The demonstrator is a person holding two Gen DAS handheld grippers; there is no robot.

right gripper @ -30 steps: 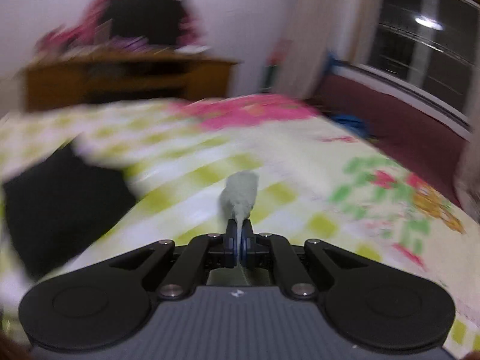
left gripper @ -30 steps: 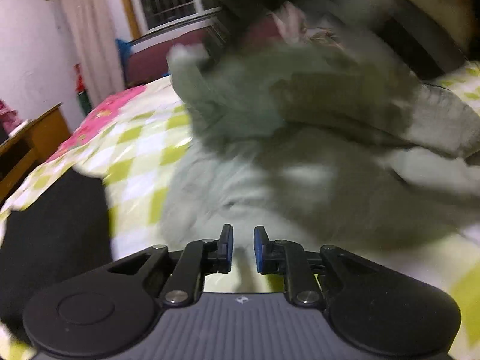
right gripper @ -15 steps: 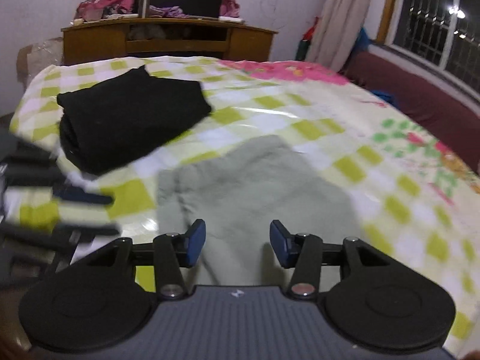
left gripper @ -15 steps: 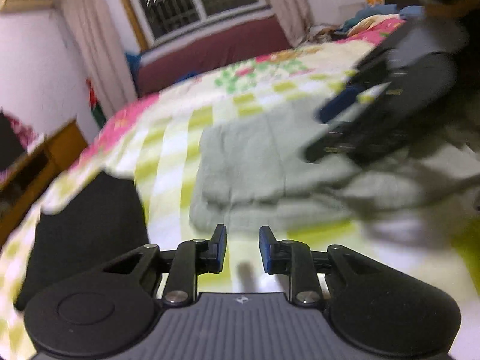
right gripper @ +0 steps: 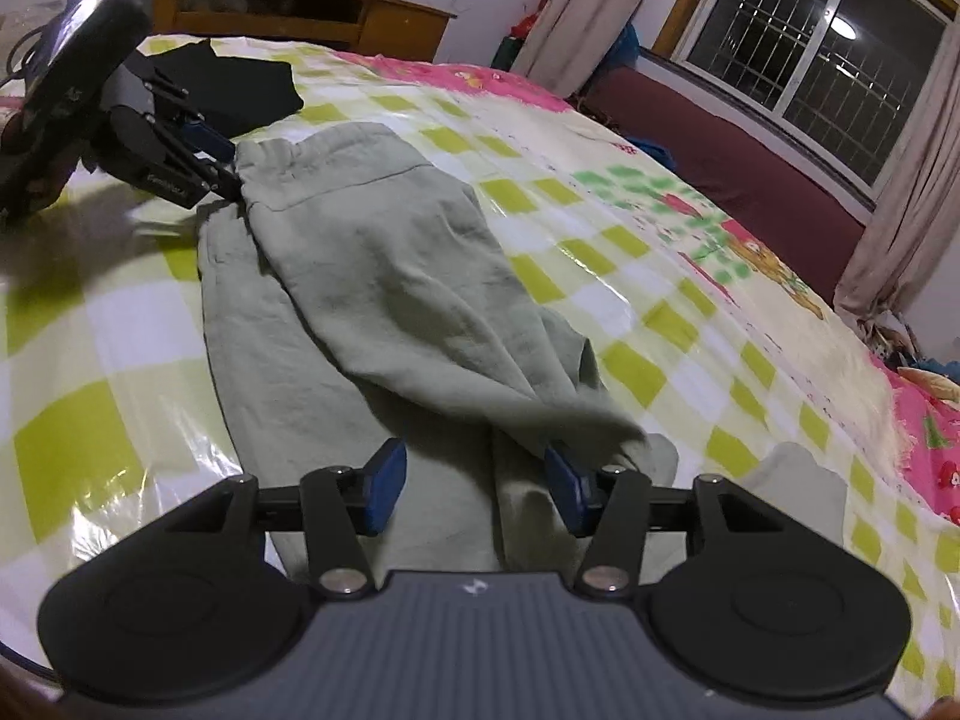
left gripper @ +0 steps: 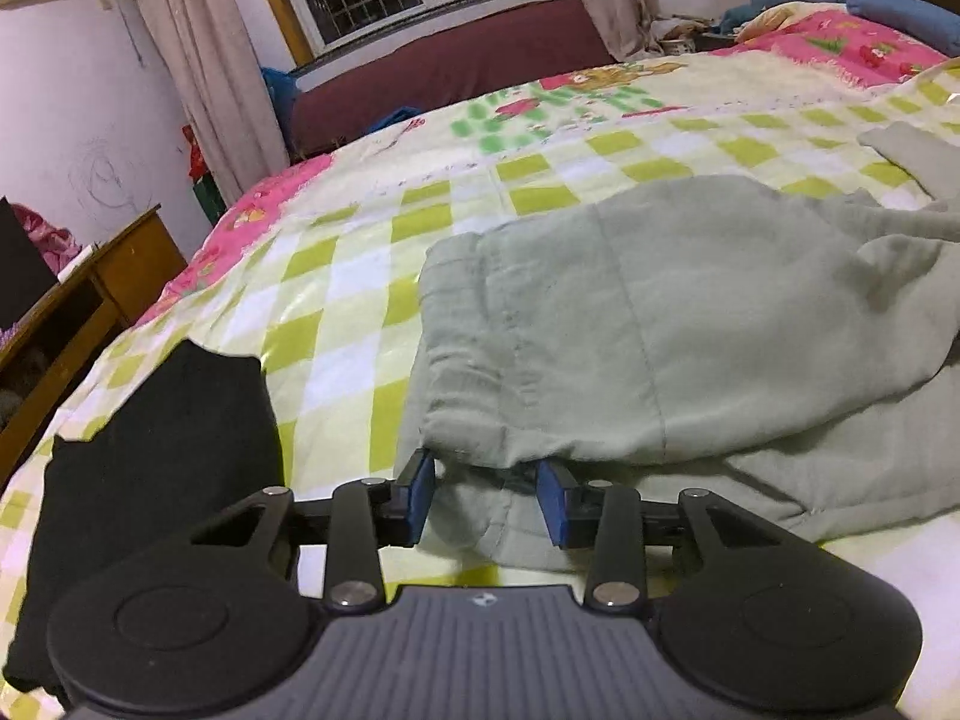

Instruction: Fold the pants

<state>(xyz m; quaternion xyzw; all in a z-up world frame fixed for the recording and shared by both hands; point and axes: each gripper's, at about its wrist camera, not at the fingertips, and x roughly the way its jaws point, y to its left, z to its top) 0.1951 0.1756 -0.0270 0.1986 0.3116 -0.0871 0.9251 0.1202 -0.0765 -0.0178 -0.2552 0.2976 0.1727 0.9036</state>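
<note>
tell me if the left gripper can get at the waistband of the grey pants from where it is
Probably yes. The left gripper is open, and the waistband corner of the grey pants already sits between its fingers with nothing in between. The folded black garment lies off to the side, out of the way.

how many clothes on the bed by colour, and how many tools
grey-green pants: 1
black garment, folded: 1
left tool, open: 1
right tool, open: 1
total: 4
</note>
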